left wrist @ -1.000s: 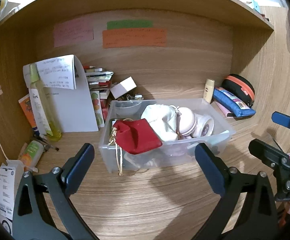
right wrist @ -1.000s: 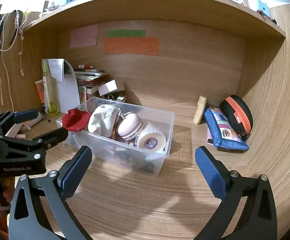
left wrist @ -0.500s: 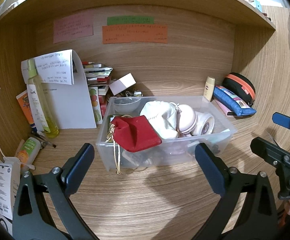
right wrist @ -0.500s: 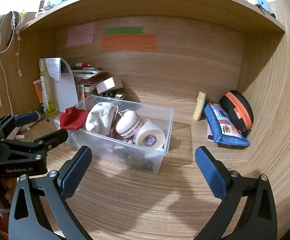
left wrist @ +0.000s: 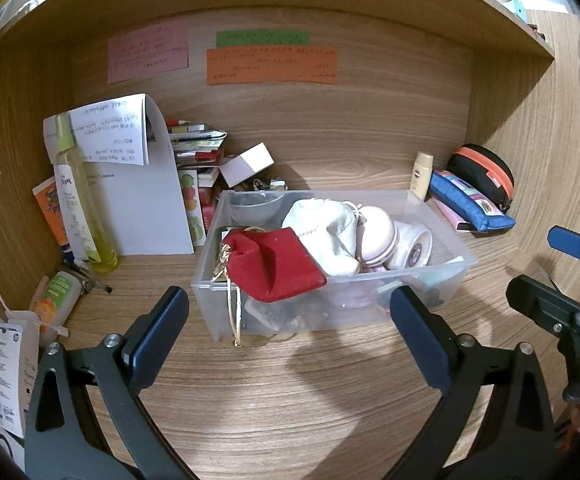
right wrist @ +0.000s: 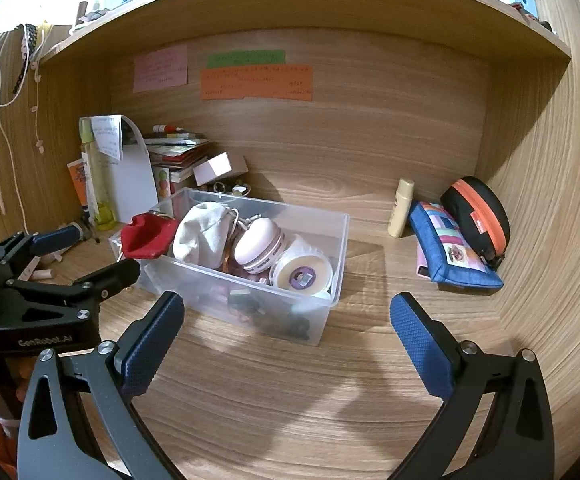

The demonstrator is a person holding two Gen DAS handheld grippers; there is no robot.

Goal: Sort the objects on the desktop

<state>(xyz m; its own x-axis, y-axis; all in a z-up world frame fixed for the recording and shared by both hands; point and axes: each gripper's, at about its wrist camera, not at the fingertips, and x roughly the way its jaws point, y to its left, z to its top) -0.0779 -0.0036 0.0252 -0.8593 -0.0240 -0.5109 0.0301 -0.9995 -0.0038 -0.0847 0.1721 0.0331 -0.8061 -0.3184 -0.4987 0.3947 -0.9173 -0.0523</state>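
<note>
Gaping wide, both grippers face the bin (left wrist: pixel 454 268); only the left view shows, perhaps, a receipt (left wrist: pixel 5 364).

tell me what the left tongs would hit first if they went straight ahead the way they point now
Most likely the near wall of the clear plastic bin, about where the red pouch hangs over its rim. Depth is hard to judge through the fisheye.

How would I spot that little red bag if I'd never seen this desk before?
Find the clear plastic bin in the middle of the wooden desk. The red drawstring pouch hangs over the bin's left front corner, beside a cream cloth pouch. It alone is deep red, with a gold cord dangling outside.
</note>
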